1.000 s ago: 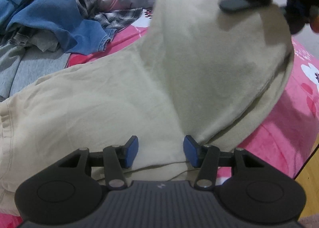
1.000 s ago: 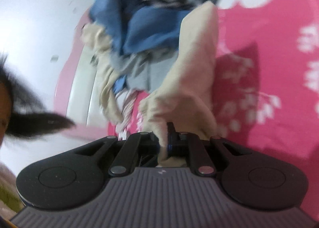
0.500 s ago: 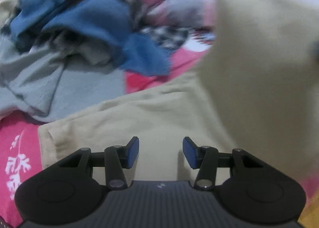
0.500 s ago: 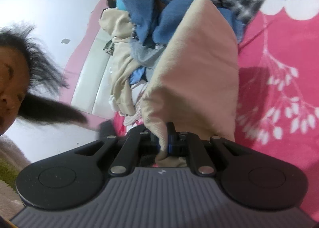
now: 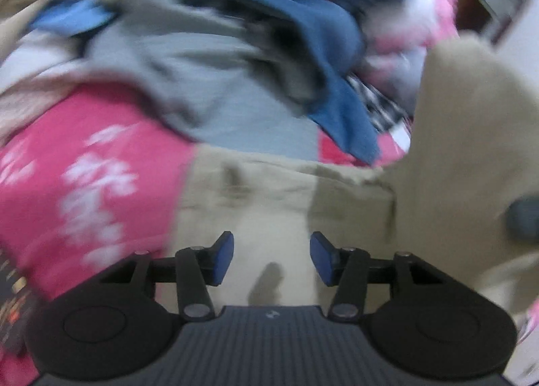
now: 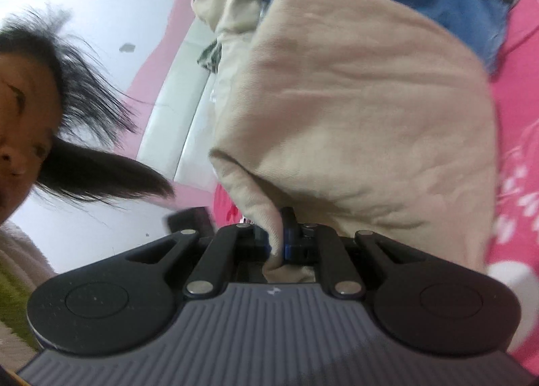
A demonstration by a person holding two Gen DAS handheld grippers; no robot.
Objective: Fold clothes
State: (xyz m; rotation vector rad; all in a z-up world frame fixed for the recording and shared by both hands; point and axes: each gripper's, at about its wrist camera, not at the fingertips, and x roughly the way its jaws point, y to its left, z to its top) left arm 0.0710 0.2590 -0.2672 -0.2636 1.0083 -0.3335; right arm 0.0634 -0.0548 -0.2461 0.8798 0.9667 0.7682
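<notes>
A beige garment (image 5: 262, 197) lies flat on the pink bedcover, and its right part rises in a tall raised fold (image 5: 471, 123). My left gripper (image 5: 271, 251) hovers over the flat part near its left edge. Its jaws are opening and its blue pads (image 5: 224, 253) hold nothing. The left wrist view is blurred by motion. In the right wrist view my right gripper (image 6: 281, 237) is shut on a bunched edge of the same beige garment (image 6: 353, 116), which hangs away from it as a broad sheet.
A pile of clothes lies beyond the garment: a blue piece (image 5: 337, 59), a grey piece (image 5: 219, 89) and a checked cloth (image 5: 380, 106). The pink flowered bedcover (image 5: 84, 167) shows at left. A person's head (image 6: 67, 89) is close at the right wrist view's left.
My left gripper has swung left across the beige garment to its left edge, bringing pink cover into view. My right gripper, still shut on the cloth, has lifted it; the sheet fills more of its view.
</notes>
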